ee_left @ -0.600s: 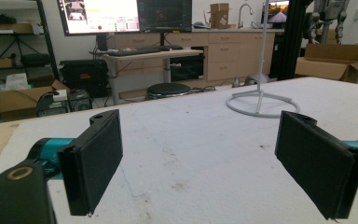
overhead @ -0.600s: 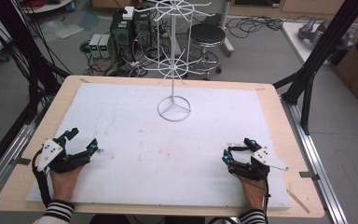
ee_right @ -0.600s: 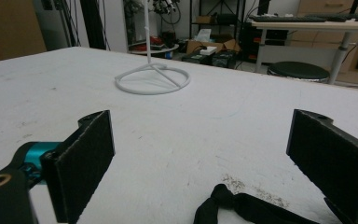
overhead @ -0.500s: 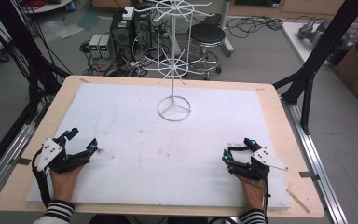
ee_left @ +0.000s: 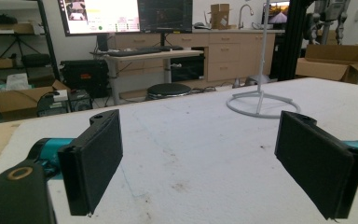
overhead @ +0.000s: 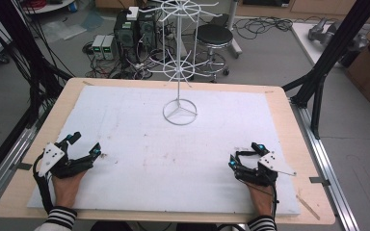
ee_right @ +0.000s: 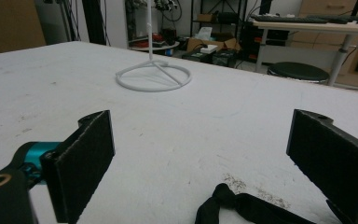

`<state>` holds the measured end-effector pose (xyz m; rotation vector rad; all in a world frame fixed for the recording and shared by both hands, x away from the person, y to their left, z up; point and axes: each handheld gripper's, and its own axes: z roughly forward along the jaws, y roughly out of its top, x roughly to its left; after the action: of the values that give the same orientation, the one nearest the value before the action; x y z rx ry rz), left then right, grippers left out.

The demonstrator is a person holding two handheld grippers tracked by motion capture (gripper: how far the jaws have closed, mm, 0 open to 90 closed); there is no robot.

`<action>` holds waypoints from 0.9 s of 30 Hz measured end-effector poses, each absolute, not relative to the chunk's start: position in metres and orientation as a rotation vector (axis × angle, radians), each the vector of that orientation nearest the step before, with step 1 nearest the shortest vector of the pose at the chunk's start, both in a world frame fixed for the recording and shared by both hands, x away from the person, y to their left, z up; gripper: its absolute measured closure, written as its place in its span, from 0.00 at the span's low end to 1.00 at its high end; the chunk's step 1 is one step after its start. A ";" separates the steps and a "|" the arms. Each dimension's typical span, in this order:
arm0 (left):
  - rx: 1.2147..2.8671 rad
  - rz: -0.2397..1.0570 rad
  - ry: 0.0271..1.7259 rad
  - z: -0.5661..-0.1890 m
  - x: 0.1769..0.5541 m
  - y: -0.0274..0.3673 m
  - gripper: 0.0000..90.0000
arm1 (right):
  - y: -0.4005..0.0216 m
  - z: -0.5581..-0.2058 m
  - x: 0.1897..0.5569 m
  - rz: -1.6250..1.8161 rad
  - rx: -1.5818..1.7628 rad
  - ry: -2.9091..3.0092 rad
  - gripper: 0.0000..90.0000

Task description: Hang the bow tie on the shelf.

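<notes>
A white wire rack stand (overhead: 179, 57) stands upright near the middle of the table's (overhead: 289, 115) far edge, on a white mat (overhead: 173, 159). The left gripper (overhead: 84, 147) rests near the table's near left corner, fingers (ee_left: 93, 163) released and spread wide, nothing between them. The right gripper (overhead: 243, 154) rests near the near right corner, fingers (ee_right: 81, 163) likewise spread apart and empty. Both are well apart from the stand.

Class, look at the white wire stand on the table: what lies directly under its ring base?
The wire stand rests its ring base on the white mat, which shows bare through the ring. The wooden table shows around the mat's edges; beneath the mat it is covered.
</notes>
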<state>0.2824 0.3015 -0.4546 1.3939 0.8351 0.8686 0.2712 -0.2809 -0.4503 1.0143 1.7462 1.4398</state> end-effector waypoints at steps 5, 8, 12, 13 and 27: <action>1.396 0.871 0.835 -0.455 0.282 0.301 0.17 | -0.279 -0.450 0.270 1.415 1.010 1.741 0.07; 1.397 0.872 0.833 -0.455 0.282 0.301 0.17 | -0.278 -0.450 0.270 1.402 1.013 1.736 0.07; 1.388 0.874 0.831 -0.455 0.282 0.301 0.17 | -0.278 -0.450 0.271 1.392 1.033 1.731 0.07; 1.388 0.874 0.831 -0.455 0.282 0.301 0.17 | -0.278 -0.450 0.271 1.392 1.033 1.731 0.07; 1.387 0.875 0.832 -0.455 0.281 0.302 0.17 | -0.311 -0.413 0.275 1.321 1.139 1.780 0.07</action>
<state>0.2812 0.3023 -0.4549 1.3867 0.8315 0.8755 0.2746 -0.3107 -0.4126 1.1388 1.7800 1.3214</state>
